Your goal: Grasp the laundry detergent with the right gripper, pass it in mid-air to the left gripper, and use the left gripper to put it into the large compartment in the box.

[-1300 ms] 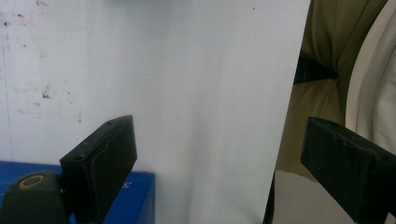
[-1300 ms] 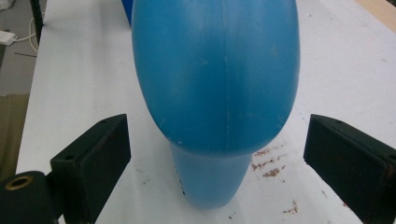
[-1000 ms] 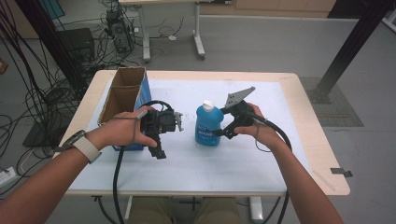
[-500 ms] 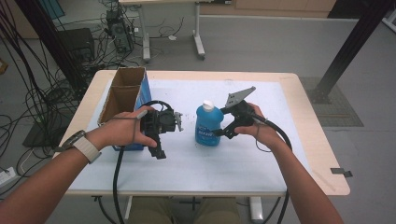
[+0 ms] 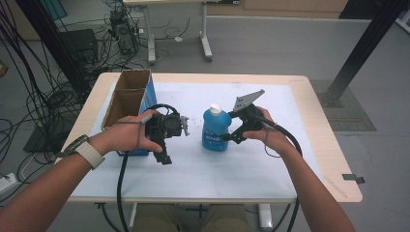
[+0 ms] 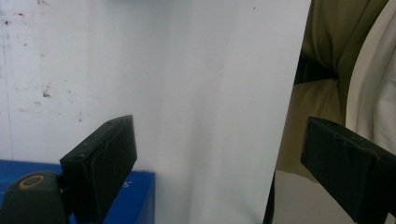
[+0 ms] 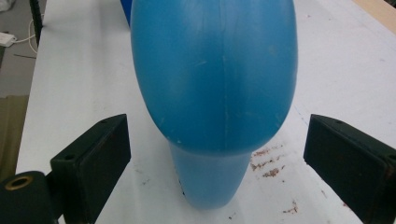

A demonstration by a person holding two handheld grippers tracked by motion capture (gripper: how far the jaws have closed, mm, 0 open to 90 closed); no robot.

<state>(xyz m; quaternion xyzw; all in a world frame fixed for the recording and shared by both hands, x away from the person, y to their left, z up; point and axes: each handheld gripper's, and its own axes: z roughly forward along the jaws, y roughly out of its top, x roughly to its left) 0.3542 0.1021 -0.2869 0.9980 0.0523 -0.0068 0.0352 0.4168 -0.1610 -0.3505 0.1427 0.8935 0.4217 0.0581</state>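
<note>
One white-topped table (image 5: 270,179) with a pale wooden edge is seen from above, and two forearms enter from the bottom of the frame, each hand holding one black gripper. At the left of the frame, near the table's left edge, one open cardboard box (image 5: 126,94) with a blue side is shown, divided into two compartments. Just right of it, at left centre, the left gripper (image 5: 183,126) is held above the tabletop, its hand wearing one watch (image 5: 83,149) on a pale strap. In the left gripper view, its two black jaws are seen spread wide with nothing between them, over bare white tabletop and a corner of the blue box. At the centre of the high view, one blue bottle (image 5: 215,129) with a white cap is standing upright on the table, between the two grippers. To its right, the right gripper (image 5: 226,137) is pointed at the bottle's lower body. In the right gripper view, the bottle (image 7: 215,93) is shown large between the two jaws, which are released and stand clear of its sides.
</note>
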